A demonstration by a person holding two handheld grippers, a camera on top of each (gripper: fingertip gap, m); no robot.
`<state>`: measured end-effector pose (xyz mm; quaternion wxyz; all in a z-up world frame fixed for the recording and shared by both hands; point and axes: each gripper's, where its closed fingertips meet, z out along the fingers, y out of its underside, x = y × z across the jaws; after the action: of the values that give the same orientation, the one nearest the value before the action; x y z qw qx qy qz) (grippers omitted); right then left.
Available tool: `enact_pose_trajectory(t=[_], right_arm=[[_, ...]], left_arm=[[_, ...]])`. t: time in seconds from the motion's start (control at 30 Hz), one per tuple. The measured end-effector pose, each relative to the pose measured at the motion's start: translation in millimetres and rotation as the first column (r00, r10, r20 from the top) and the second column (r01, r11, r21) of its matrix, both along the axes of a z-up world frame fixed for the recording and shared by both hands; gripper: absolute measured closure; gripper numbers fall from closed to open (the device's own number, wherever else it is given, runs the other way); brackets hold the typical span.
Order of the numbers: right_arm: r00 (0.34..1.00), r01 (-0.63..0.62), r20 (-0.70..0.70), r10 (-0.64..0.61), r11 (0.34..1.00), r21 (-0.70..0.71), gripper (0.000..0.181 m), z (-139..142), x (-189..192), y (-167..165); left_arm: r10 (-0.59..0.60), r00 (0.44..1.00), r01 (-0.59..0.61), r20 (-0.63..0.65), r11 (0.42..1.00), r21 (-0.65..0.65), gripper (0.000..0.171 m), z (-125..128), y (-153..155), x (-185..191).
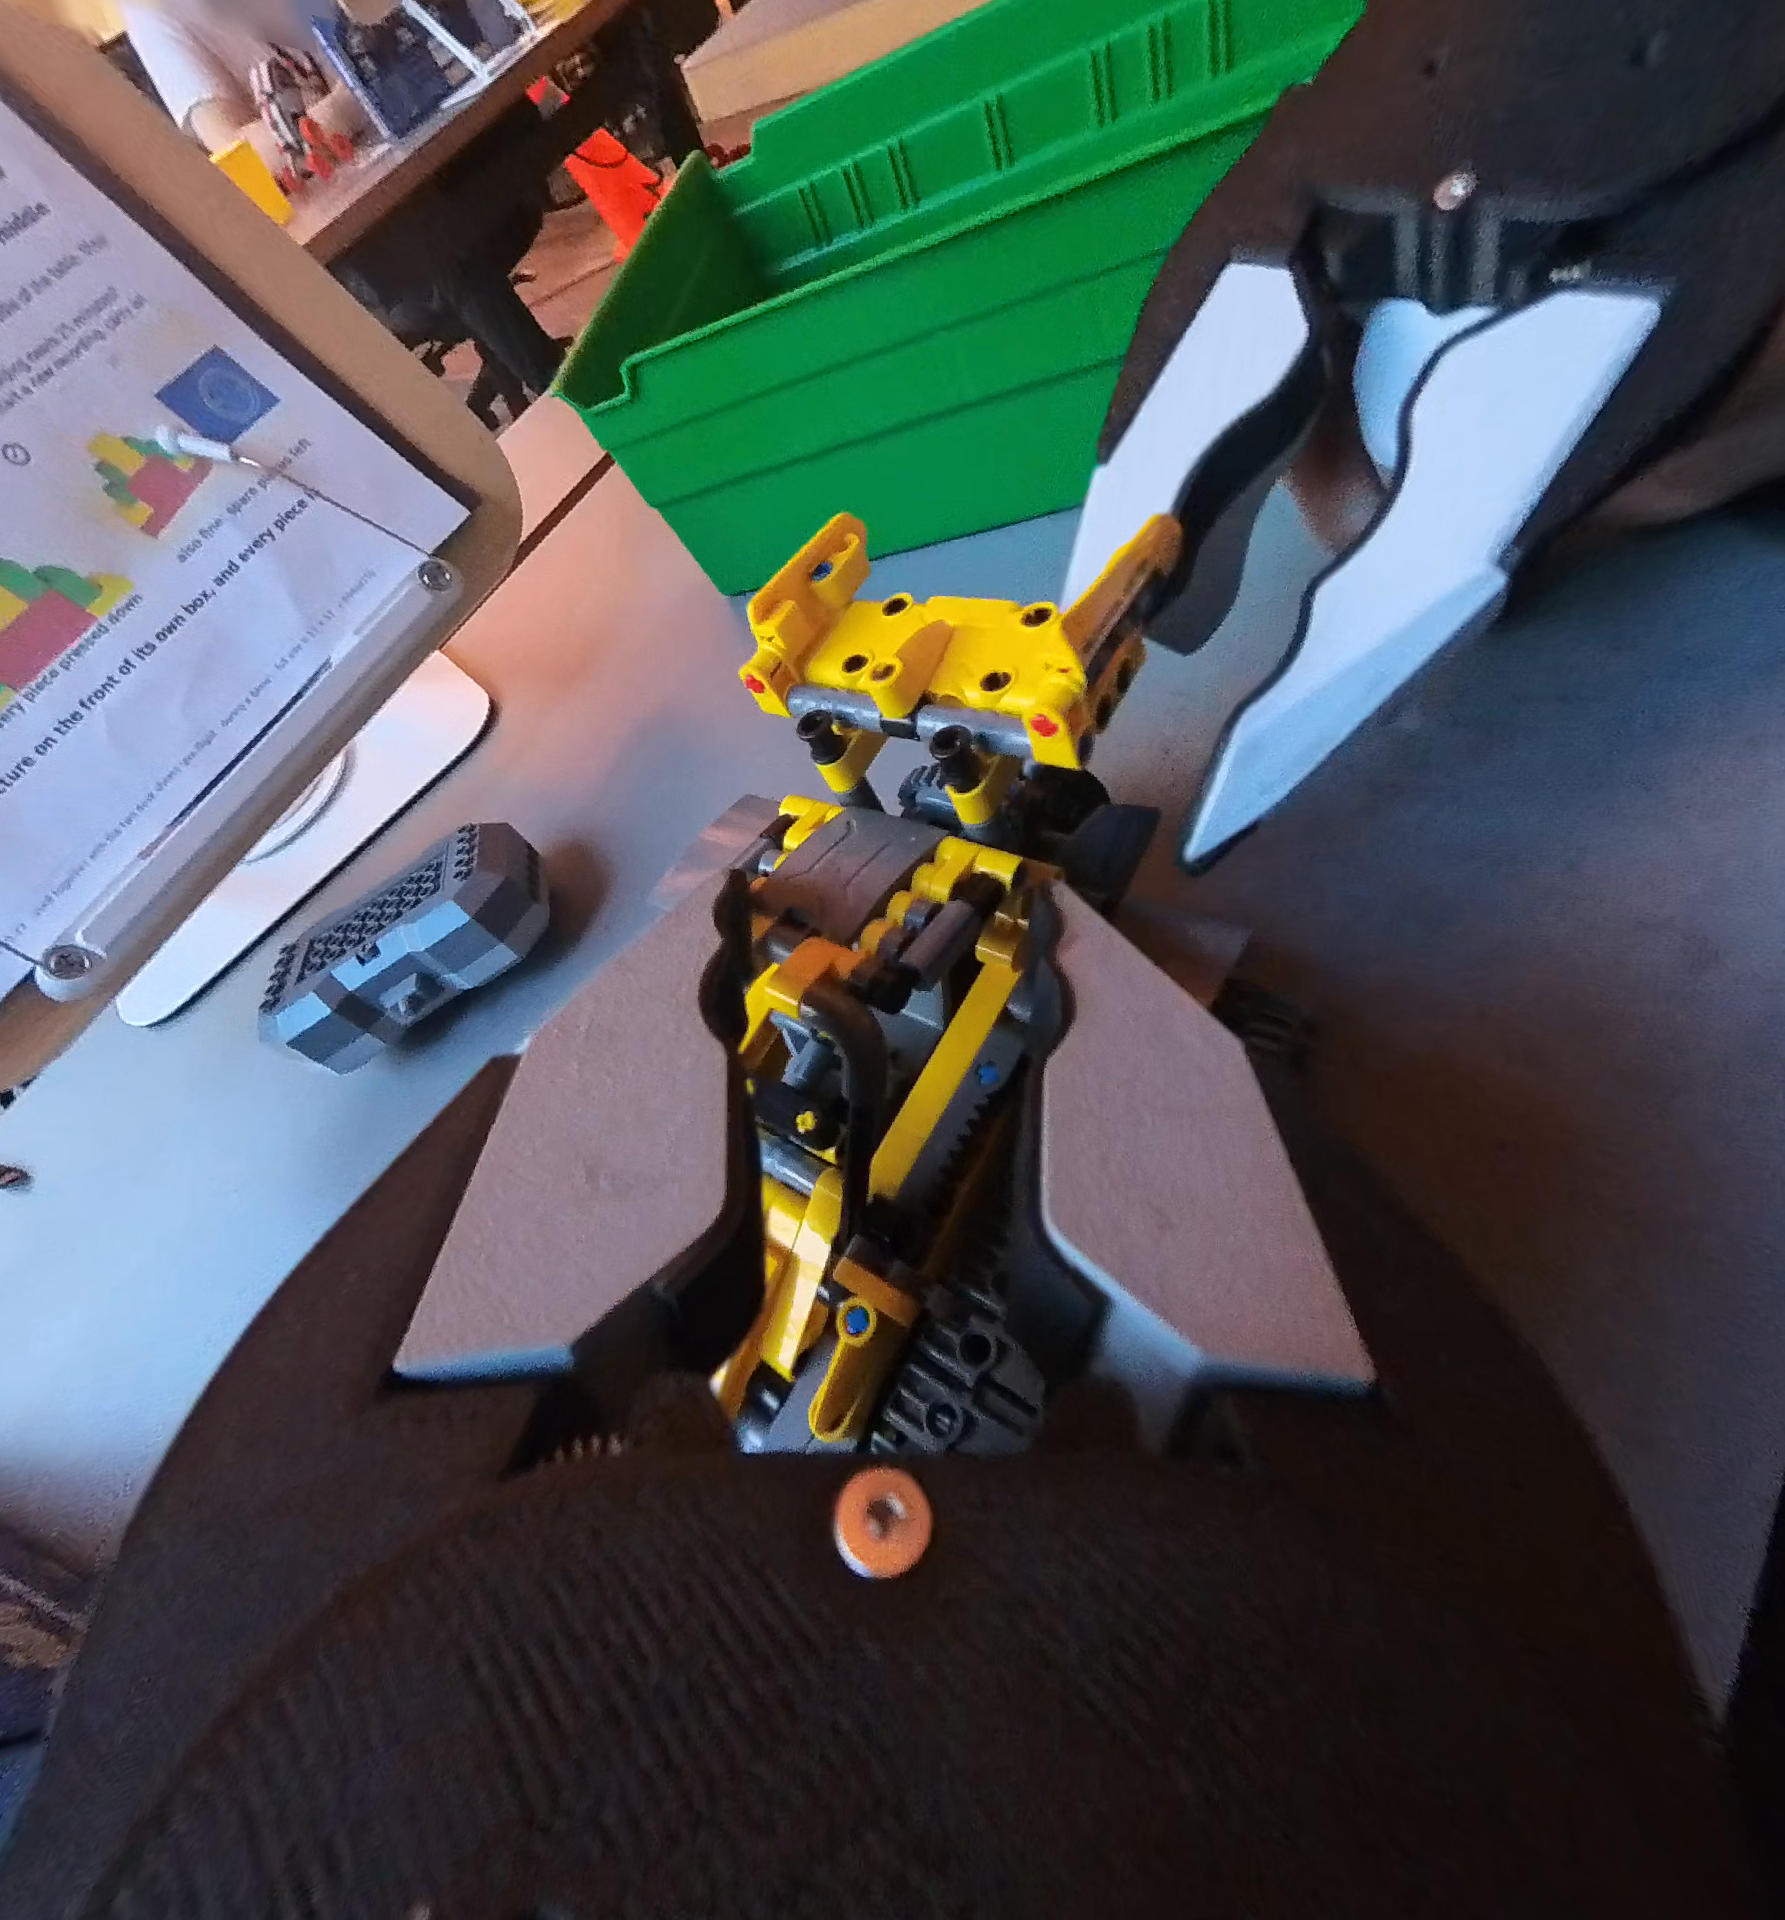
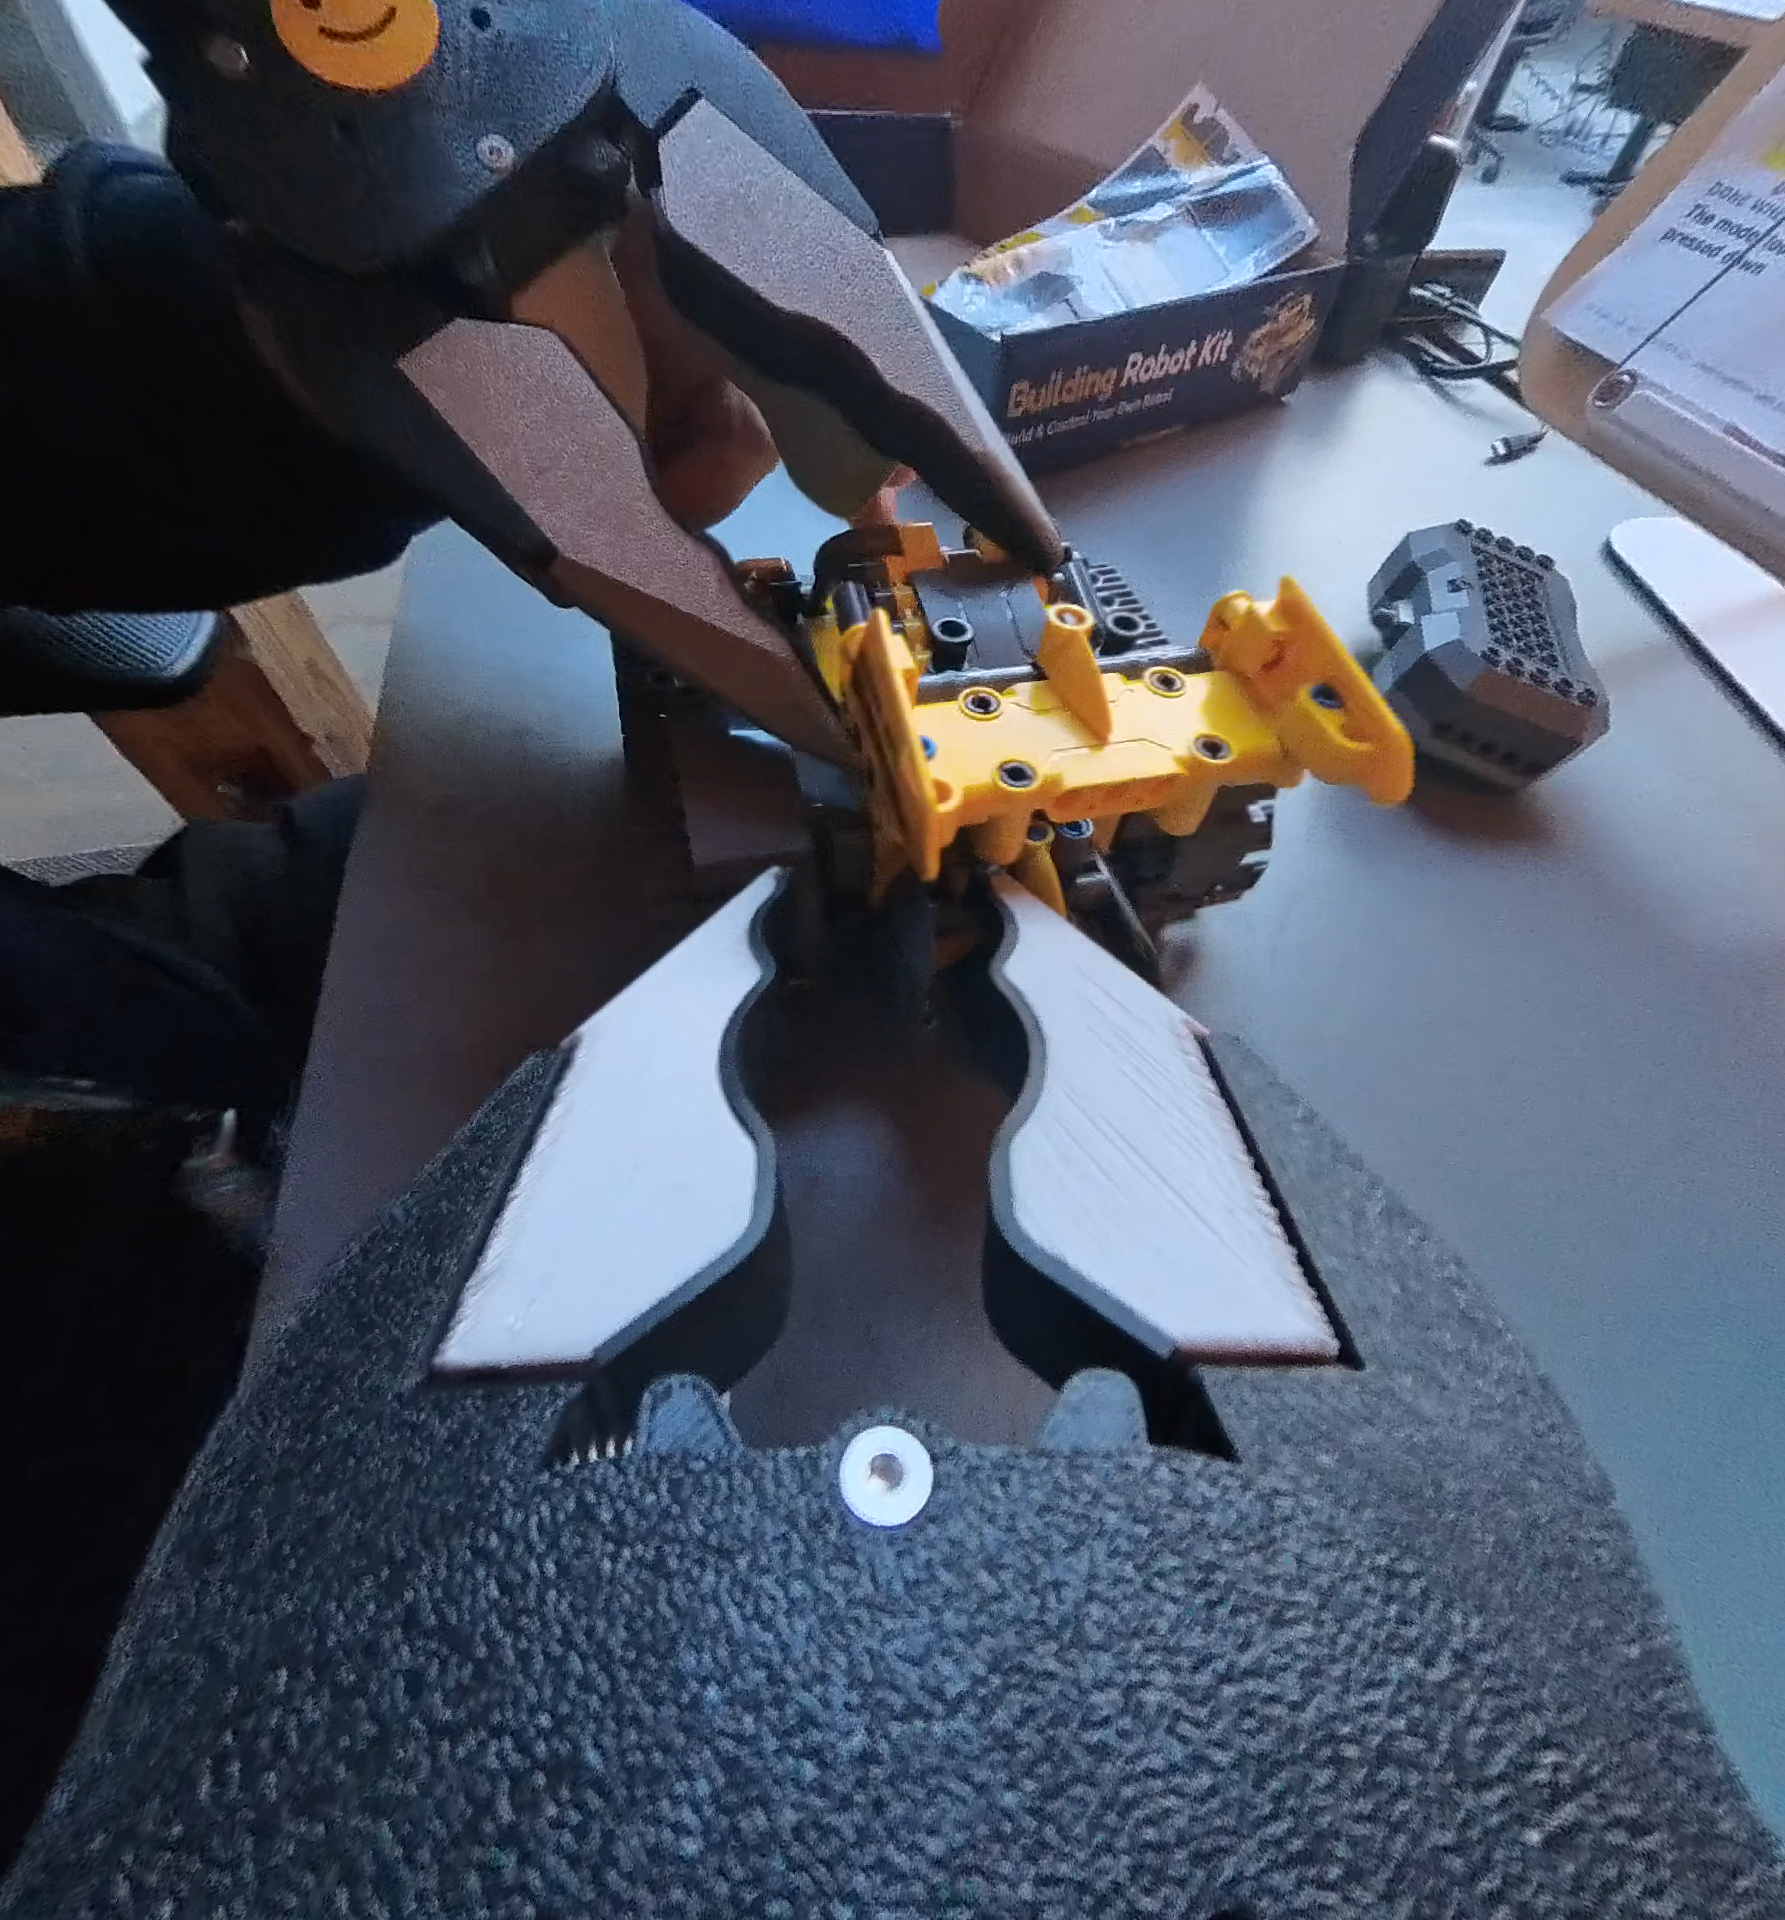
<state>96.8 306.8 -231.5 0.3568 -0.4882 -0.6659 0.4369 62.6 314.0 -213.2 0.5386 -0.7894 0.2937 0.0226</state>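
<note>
A yellow and black brick-built machine model (image 1: 898, 1039) stands on the grey table (image 1: 1490, 935). My left gripper (image 1: 888, 904) is shut on the model's body, one finger on each side. The model's yellow front bucket (image 1: 919, 644) sticks out past the fingertips. In the right wrist view the left gripper (image 2: 945, 649) comes in from the upper left, still clamped on the model (image 2: 1075, 727). My right gripper (image 2: 893, 894) is open, its white fingertips on either side of the bucket's near end plate (image 2: 888, 727). It also shows in the left wrist view (image 1: 1179, 727) at the upper right.
A green plastic bin (image 1: 867, 343) stands behind the model. A grey studded block (image 1: 410, 956) lies beside it, also seen in the right wrist view (image 2: 1490, 675). An instruction sheet on a stand (image 1: 140, 468) is at the left. A dark cardboard kit box (image 2: 1127, 353) sits farther back.
</note>
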Motion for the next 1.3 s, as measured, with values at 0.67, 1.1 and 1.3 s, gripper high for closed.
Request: enact_pose_trajectory(t=[0.67, 1.1, 1.3], right_arm=[[0.977, 0.131, 0.136, -0.164, 0.965, 0.226, 0.166, -33.6, 2.7, 26.8], [0.985, 0.020, 0.171, -0.032, 0.997, 0.074, 0.168, -33.0, -8.9, 19.1], [0.985, 0.008, 0.173, -0.021, 0.997, 0.079, 0.167, -33.7, -10.4, 17.1]], left_arm=[[0.191, 0.981, -0.191, -0.045, 0.982, 0.002, 0.135, 56.0, -10.9, -18.3], [-0.079, 0.991, 0.113, 0.103, 0.918, -0.379, 0.091, -19.9, 8.0, -27.5], [-0.117, 0.984, 0.156, 0.136, 0.929, -0.335, 0.095, -18.5, 15.4, -24.7]])
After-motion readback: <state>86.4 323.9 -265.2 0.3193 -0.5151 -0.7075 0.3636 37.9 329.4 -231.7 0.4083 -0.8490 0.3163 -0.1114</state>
